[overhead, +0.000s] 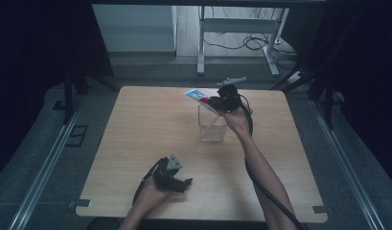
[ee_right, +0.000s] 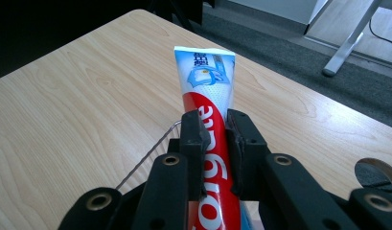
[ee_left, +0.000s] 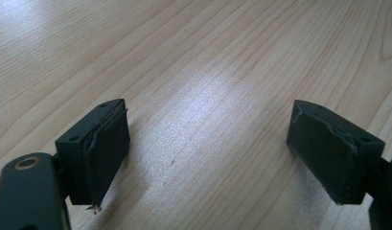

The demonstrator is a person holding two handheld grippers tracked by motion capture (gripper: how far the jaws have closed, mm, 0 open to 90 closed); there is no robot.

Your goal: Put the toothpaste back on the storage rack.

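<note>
A red, white and blue toothpaste tube (ee_right: 206, 79) is clamped between the jaws of my right gripper (ee_right: 215, 125), its flat crimped end pointing away. In the high view the right gripper (overhead: 217, 101) holds the tube (overhead: 195, 95) tilted over the top of a clear square container (overhead: 212, 127) at the table's far middle; the tube's lower end reaches down into it. The container's thin rim (ee_right: 150, 152) shows just left of the jaws. My left gripper (overhead: 184, 183) rests low near the front edge, open, with bare wood between its pads (ee_left: 107, 148).
The wooden table (overhead: 145, 129) has bare room to the left and front. A white desk frame (overhead: 241, 33) with cables stands on the floor beyond the far edge. Dark curtains flank both sides.
</note>
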